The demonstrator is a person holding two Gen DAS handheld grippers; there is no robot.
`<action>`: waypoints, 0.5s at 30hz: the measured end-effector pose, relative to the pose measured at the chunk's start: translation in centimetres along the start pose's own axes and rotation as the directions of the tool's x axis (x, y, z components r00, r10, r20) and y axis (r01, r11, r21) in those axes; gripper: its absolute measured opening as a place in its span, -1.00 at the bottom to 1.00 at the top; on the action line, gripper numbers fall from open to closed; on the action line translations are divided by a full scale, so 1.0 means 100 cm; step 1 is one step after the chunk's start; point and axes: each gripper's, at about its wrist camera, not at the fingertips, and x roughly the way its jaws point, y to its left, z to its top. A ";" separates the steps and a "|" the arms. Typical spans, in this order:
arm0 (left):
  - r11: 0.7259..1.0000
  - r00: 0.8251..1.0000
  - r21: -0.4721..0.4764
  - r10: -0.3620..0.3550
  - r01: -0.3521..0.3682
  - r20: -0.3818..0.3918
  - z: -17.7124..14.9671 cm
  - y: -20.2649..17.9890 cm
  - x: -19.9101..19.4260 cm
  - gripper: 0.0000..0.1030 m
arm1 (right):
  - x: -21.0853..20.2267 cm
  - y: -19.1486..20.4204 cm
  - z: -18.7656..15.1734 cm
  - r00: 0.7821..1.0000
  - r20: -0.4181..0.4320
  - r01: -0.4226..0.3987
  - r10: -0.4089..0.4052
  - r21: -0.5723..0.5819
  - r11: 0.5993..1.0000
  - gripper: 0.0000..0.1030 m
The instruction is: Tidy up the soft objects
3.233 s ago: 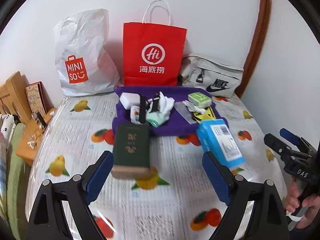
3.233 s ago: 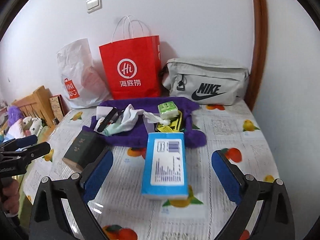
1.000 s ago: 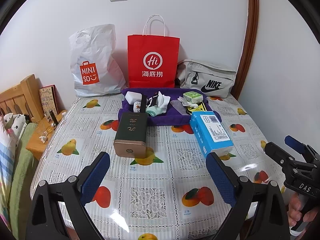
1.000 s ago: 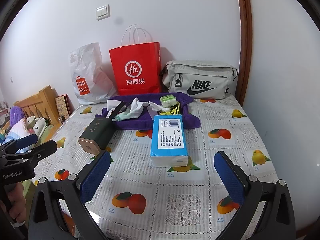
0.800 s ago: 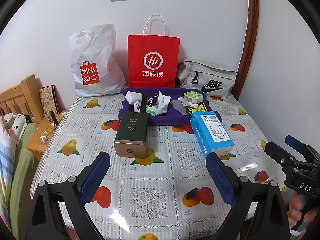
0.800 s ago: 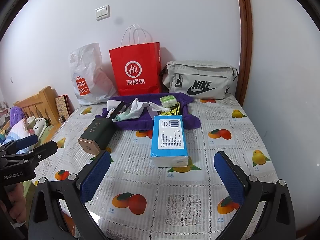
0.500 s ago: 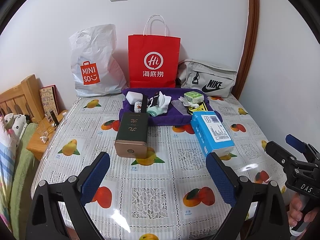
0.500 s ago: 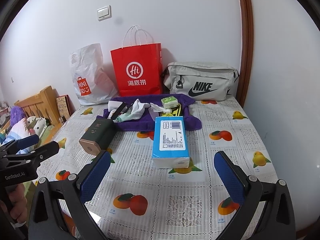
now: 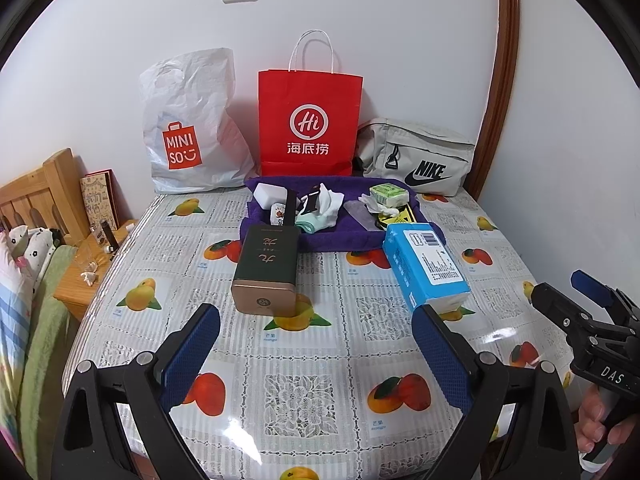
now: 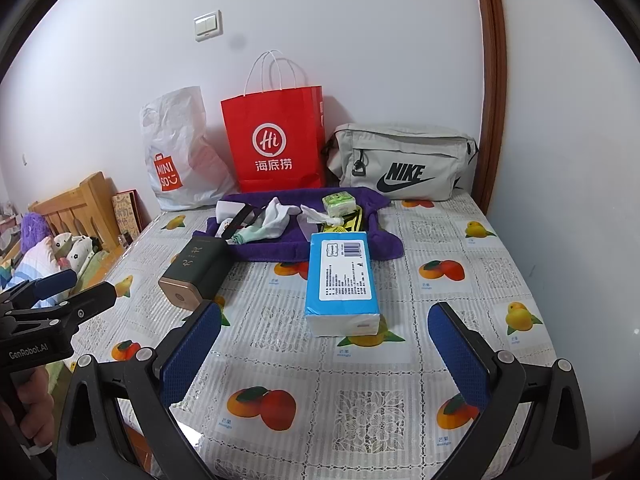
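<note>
White walls back a table [image 9: 304, 396] covered in a fruit-print plastic cloth, with a white Miniso bag [image 9: 192, 128], a red Haidilao paper bag [image 9: 310, 120] and a grey Nike pouch [image 9: 416, 156] lined up along the far edge. Both tools hang released and empty above the near end of the table: the left gripper [image 9: 316, 344] has its blue pads spread wide, and so does the right gripper [image 10: 324, 344]. Straight ahead of the left gripper lies a dark green box [image 9: 266, 268] with a gold end cap; ahead of the right gripper lies a blue tissue pack [image 10: 342, 280]. Farther out, beyond both, a purple towel [image 9: 332, 236] carries the soft things: a white sock [image 9: 328, 204], a mint sock [image 9: 316, 222], a green tissue packet [image 9: 389, 194], a white block [image 9: 270, 192]. Beyond the left gripper's outer side are a wooden headboard [image 9: 38, 196] and bedding [image 9: 24, 280].
</note>
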 end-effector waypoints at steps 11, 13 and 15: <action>1.000 1.000 -0.002 0.002 -0.002 -0.001 0.001 0.005 -0.001 0.89 | -0.001 0.000 0.000 1.000 0.002 0.001 -0.001 0.003 1.000 0.98; 1.000 1.000 0.000 0.003 -0.003 0.000 0.001 0.004 -0.001 0.89 | 0.000 0.000 -0.001 1.000 0.002 0.000 0.000 0.006 1.000 0.98; 1.000 1.000 -0.002 0.002 -0.002 -0.001 0.000 0.003 0.000 0.89 | 0.000 0.000 -0.001 1.000 0.001 0.002 -0.002 0.006 1.000 0.98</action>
